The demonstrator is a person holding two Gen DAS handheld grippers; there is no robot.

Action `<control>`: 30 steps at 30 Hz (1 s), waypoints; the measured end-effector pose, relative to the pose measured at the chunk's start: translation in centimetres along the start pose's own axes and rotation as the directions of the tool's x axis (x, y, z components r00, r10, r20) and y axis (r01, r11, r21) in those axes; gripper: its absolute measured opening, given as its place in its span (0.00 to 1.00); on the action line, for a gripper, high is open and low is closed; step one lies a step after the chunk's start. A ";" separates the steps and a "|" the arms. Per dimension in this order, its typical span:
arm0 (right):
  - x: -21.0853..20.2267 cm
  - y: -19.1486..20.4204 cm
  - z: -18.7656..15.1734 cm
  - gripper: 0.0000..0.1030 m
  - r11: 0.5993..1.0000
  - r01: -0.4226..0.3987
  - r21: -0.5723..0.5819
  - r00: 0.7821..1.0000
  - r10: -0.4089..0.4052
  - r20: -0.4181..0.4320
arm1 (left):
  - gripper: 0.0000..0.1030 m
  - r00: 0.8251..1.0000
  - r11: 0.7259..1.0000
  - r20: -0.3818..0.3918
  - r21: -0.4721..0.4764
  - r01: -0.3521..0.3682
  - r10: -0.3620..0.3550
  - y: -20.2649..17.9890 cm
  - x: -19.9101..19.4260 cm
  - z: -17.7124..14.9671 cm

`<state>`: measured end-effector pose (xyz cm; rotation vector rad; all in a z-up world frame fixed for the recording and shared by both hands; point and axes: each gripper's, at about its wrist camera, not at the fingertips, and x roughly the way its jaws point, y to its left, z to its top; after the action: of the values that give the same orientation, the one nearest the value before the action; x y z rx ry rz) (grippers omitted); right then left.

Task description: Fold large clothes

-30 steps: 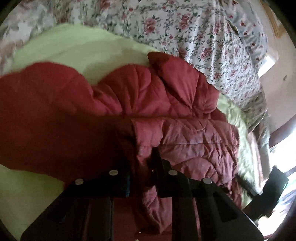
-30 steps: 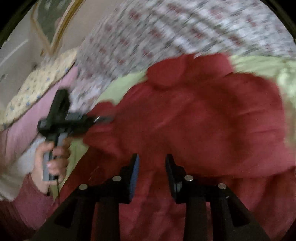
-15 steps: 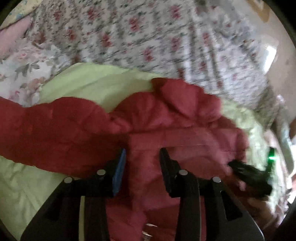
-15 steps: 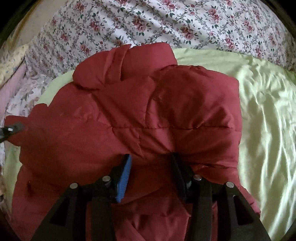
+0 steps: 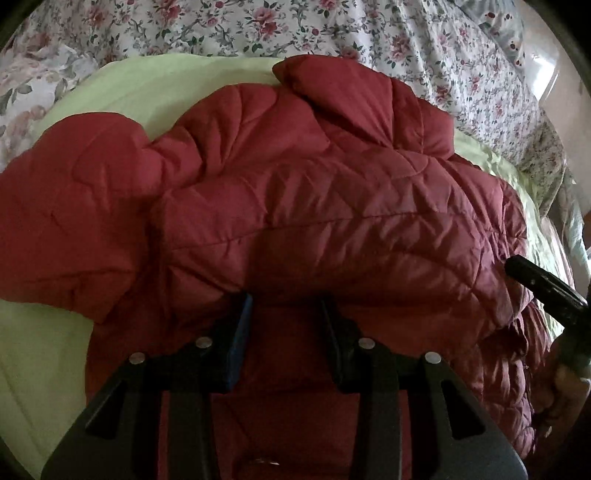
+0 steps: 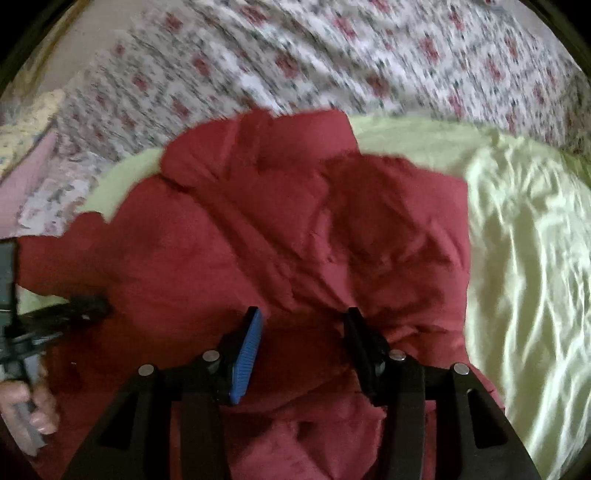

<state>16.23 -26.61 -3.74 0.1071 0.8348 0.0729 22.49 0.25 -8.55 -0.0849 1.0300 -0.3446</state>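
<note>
My left hand-held gripper (image 5: 286, 314) and right hand-held gripper (image 6: 303, 328) hang released over the red jacket (image 5: 314, 206), which lies folded on the bed (image 5: 122, 88), so its fold can settle.

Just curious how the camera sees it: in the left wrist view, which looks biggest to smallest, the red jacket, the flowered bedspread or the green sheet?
1. Red jacket, filling most of the picture.
2. Flowered bedspread.
3. Green sheet, though the jacket hides much of it.

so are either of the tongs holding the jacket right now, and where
Neither. Both tongs, left and right, stand open at the folded edge of the red jacket, their pads clear of the fabric.
</note>
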 end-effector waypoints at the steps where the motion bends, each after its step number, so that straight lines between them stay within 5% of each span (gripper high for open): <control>1: 0.3 0.0 0.1 0.47 1.000 0.003 -0.002 1.000 -0.003 -0.011 | 0.34 1.000 1.000 0.001 0.001 0.001 -0.001 0.1 0.0 0.0; 4: 2.8 -0.5 -0.4 0.48 0.999 0.047 -0.014 0.996 -0.048 -0.080 | 0.34 1.000 1.000 0.003 0.002 0.010 -0.010 0.1 0.2 -0.4; 13: 4.1 -0.4 -1.1 0.50 0.997 0.061 -0.038 0.995 -0.064 -0.076 | 0.34 0.997 0.994 0.017 -0.074 0.080 -0.079 1.1 -1.8 -1.2; 20: -0.1 -0.1 -1.0 0.51 0.999 -0.031 0.029 0.999 0.032 -0.026 | 0.58 0.995 0.975 0.094 -0.216 0.050 -0.030 5.9 -6.0 -2.9; 24: -3.0 0.6 -1.6 0.58 0.995 -0.100 0.026 0.995 0.100 0.017 | 0.77 0.993 0.941 0.117 -0.339 0.018 0.023 10.6 -7.3 -3.9; 30: -4.7 1.4 -3.1 0.58 0.989 -0.148 0.013 0.989 0.148 0.000 | 0.77 0.985 0.838 0.117 -0.544 -0.040 0.123 19.1 -8.4 -6.2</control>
<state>10.72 -25.50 -2.18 0.1810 0.8271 0.2075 17.89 21.51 -9.19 -0.5697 0.9541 0.0434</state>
